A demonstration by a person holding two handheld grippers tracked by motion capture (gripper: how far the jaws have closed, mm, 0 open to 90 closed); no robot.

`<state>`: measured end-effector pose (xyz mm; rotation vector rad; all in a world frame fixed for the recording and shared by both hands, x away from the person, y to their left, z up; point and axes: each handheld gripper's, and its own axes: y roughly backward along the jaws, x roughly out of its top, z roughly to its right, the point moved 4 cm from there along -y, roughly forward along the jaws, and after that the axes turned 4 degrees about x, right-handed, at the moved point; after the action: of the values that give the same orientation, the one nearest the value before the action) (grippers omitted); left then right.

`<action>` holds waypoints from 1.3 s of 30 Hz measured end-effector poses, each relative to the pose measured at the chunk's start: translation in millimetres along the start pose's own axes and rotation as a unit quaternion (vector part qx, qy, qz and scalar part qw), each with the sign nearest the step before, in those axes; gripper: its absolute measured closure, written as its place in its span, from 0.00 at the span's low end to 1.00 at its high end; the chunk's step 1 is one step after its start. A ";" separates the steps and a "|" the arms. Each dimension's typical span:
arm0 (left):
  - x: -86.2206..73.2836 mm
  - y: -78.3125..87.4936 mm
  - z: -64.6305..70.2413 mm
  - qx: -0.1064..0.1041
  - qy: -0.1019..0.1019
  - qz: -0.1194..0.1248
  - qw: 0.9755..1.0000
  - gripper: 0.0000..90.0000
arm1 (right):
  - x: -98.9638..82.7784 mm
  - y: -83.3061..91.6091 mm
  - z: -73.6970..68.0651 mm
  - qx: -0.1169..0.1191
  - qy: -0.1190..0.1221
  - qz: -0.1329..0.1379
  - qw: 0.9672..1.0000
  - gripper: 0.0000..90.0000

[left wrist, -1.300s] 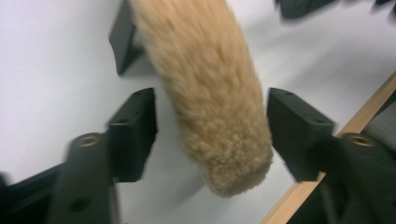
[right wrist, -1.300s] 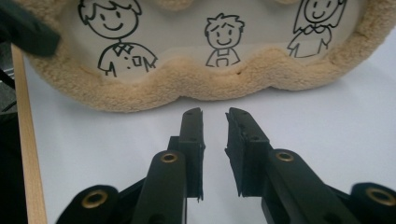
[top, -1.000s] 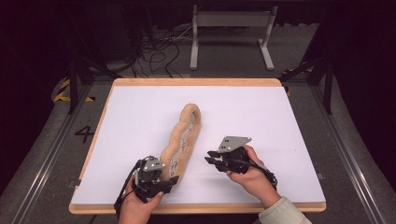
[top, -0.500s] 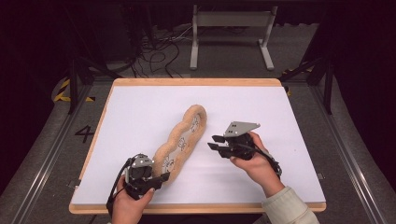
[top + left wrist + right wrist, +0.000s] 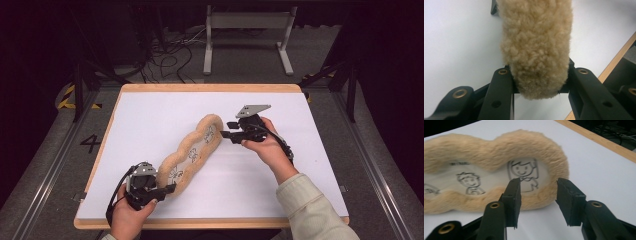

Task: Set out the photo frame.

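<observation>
A long tan fleecy strip (image 5: 192, 152), with cartoon figures printed on its pale middle, lies diagonally across the white table (image 5: 150, 110). My left gripper (image 5: 167, 189) is shut on the strip's near end; in the left gripper view the fleece (image 5: 536, 45) is squeezed between the two black jaws of the left gripper (image 5: 537, 82). My right gripper (image 5: 225, 129) hovers just right of the strip's far end, open. In the right gripper view, the right gripper (image 5: 537, 192) frames the far end of the fleece (image 5: 499, 145) and holds nothing.
The table has a wooden rim (image 5: 210, 88). Behind it stand a grey metal frame (image 5: 245, 30) and loose cables (image 5: 165, 55) on the dark floor. A painted 4 (image 5: 90, 143) marks the floor at the left.
My right gripper has moved up the table, from the strip's middle to its far end. The left gripper has pulled the near end slightly toward the front edge, and the strip lies more slanted.
</observation>
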<state>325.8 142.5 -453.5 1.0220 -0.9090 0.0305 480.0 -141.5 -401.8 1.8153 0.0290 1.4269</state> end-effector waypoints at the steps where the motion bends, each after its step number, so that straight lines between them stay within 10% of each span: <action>1: -0.1 0.2 -0.9 -0.001 -0.004 0.000 1.000 0.75 | 0.7 -3.7 4.3 -0.001 -0.001 0.001 1.000 0.58; 9: -0.9 1.1 -3.0 -0.012 -0.006 -0.003 1.000 0.75 | -4.9 -28.5 29.8 -0.007 0.002 -0.016 1.000 0.56; 22: -0.7 1.0 -3.6 -0.011 -0.017 -0.001 1.000 0.74 | -4.2 -53.5 31.3 0.029 0.033 -0.030 0.999 0.62; 27: -0.3 1.0 -3.5 -0.006 -0.025 0.001 1.000 0.74 | -3.2 -50.6 35.9 0.028 0.035 -0.033 0.998 0.78; 39: 8.3 5.0 -0.7 -0.003 -0.047 0.019 0.999 0.75 | -6.7 -20.6 31.4 0.008 0.014 -0.050 0.999 0.79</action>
<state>329.6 142.6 -444.6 1.0083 -1.0129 0.0117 512.5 -148.7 -420.5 1.7813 0.1430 1.3853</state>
